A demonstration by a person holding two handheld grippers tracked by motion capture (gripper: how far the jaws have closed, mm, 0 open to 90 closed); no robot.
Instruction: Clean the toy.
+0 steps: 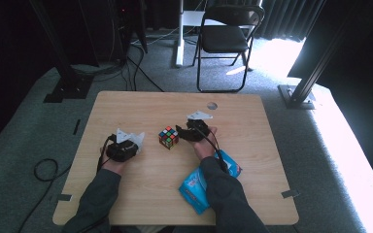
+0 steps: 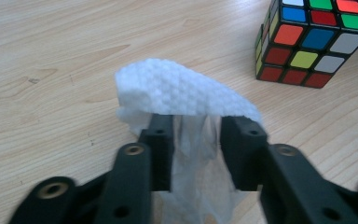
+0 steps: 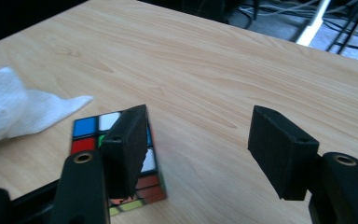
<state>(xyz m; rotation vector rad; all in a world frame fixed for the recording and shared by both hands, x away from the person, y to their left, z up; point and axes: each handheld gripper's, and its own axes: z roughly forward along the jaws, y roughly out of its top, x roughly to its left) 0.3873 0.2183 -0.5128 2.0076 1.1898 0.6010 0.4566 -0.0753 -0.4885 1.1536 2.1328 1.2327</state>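
Note:
A scrambled Rubik's cube [image 1: 168, 137] stands near the middle of the wooden table [image 1: 243, 121]. My left gripper [image 1: 126, 145] lies to its left, shut on a crumpled white tissue [image 1: 135, 139]. In the left gripper view the tissue [image 2: 182, 91] bulges above and between the jaws of the left gripper [image 2: 196, 144], and the cube [image 2: 314, 42] sits at the upper right. My right gripper [image 1: 180, 132] is just right of the cube and open. In the right gripper view, the right gripper [image 3: 200, 149] has its left jaw in front of the cube [image 3: 86, 135], with the tissue [image 3: 18, 109] at far left.
A blue wipes pack [image 1: 196, 187] lies on the table's near right part, partly under the right forearm. A small round hole [image 1: 212, 105] marks the far edge. Beyond the table stand a folding chair [image 1: 226, 39], black frame posts and floor cables.

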